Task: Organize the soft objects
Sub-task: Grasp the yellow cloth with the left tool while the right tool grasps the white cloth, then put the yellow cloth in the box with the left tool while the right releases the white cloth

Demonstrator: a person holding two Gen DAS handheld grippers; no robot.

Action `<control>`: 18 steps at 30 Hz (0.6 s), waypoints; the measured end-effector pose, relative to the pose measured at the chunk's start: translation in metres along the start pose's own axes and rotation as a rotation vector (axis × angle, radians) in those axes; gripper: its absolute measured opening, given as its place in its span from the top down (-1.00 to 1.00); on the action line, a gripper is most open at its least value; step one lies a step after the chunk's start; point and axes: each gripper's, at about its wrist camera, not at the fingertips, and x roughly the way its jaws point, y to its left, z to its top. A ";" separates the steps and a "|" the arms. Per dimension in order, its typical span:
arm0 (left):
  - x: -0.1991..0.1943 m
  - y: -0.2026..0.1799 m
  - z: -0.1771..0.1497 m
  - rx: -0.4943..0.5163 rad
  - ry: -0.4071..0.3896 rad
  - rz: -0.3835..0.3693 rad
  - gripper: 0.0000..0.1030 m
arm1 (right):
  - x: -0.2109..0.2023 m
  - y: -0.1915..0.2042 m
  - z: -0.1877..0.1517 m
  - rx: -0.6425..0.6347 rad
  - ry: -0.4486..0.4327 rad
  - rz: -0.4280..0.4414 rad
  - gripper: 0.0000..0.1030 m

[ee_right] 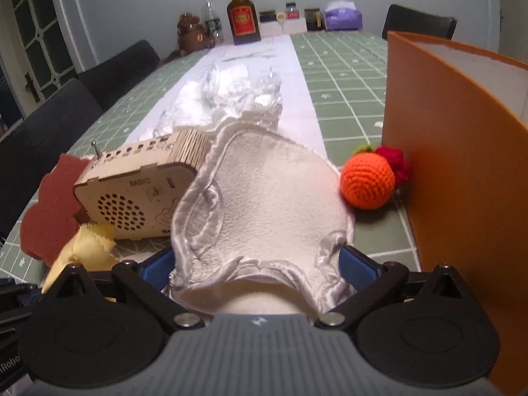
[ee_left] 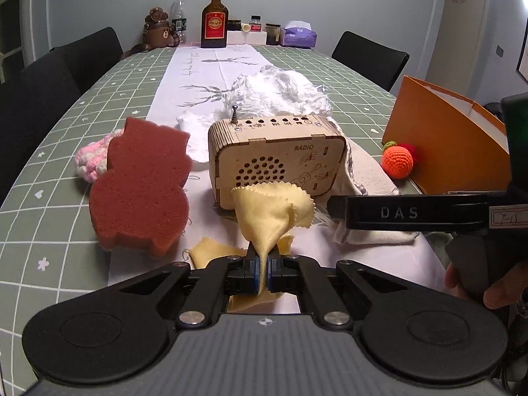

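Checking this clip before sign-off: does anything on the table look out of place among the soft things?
Yes: a wooden radio stands upright among the sponge and cloths, the one hard item there. The left gripper is shut on a yellow cloth; nothing looks spilled or damaged.

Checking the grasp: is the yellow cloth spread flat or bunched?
Bunched: the left gripper pinches the yellow cloth, which fans out crumpled above the fingers.

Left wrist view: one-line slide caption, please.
Left gripper pinches a yellow cloth before a wooden radio and red sponge.
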 end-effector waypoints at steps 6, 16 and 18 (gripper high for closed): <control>-0.003 0.002 -0.003 -0.028 0.001 -0.004 0.92 | -0.005 0.009 -0.009 -0.098 -0.025 -0.043 -0.42; -0.019 0.002 -0.007 -0.059 -0.014 -0.007 0.92 | -0.018 0.008 -0.015 -0.152 -0.049 -0.016 0.59; -0.024 0.002 -0.009 -0.062 -0.024 -0.004 0.92 | -0.027 0.010 -0.019 -0.158 -0.061 -0.001 0.60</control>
